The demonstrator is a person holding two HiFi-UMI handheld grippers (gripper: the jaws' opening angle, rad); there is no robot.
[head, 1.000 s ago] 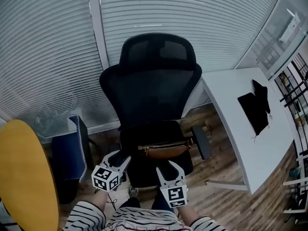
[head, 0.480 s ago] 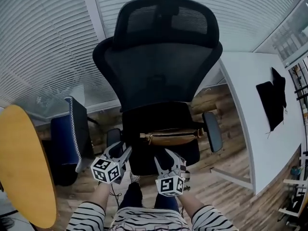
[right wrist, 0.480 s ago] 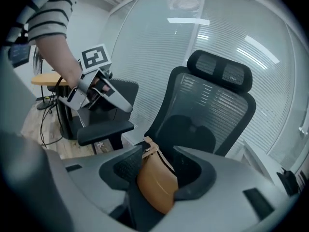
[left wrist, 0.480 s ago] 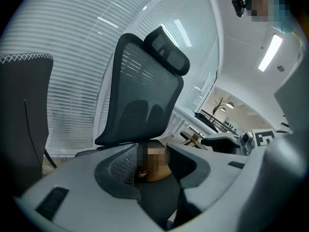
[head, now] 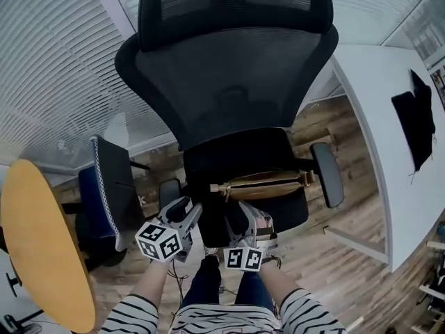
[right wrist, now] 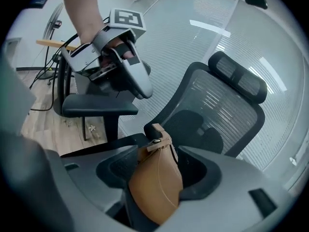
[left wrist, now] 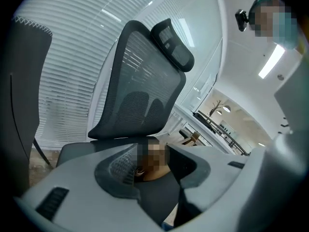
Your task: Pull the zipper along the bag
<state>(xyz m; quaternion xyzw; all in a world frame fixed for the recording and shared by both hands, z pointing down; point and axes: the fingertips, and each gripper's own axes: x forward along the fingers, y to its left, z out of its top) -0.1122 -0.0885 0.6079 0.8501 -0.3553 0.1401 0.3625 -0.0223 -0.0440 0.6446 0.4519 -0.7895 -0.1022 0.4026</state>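
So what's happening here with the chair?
A person holds a gripper in each hand, near a brown bag lying across the seat of the office chair. Nothing is gripped yet. The left gripper is open; the right gripper has just been opening its jaws, with the bag showing in their gap, untouched.

the left gripper (left wrist: pixel 154 161) holds its grey jaws apart, pressing on nothing. in the gap between them a bit of the brown bag (left wrist: pixel 151 174) shows on the dark seat (left wrist: pixel 89 149). behind rises a black mesh chair (left wrist: pixel 140 91) with a headrest (left wrist: pixel 173 43), with white blinds (left wrist: pixel 72 76) beyond.
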